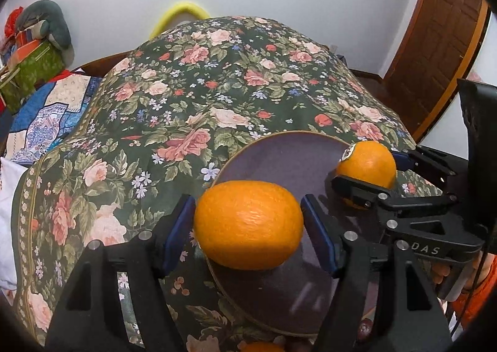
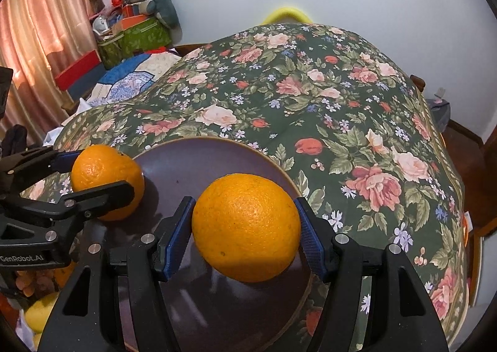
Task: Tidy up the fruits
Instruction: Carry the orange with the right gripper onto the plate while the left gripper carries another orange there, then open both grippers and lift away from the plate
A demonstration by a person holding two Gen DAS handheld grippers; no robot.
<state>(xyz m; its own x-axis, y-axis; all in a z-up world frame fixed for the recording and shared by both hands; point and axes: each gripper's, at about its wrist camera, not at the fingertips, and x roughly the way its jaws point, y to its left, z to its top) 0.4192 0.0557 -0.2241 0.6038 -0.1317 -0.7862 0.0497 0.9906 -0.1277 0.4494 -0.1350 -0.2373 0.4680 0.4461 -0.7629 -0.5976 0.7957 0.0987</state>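
Note:
A dark plate with a tan rim lies on the flowered bedspread. An orange rests on its near rim between the blue pads of my left gripper; the jaws stand just off its sides, so the gripper is open. The right wrist view shows that gripper and that orange at the plate's left edge. My right gripper is shut on a second orange, low over the plate's right side. The left wrist view shows this stickered orange in the right gripper.
The flowered bedspread humps up behind the plate. More fruit lies at the near left, and another orange shows at the bottom edge. Boxes and a cushion are piled at the back left. A wooden door is on the right.

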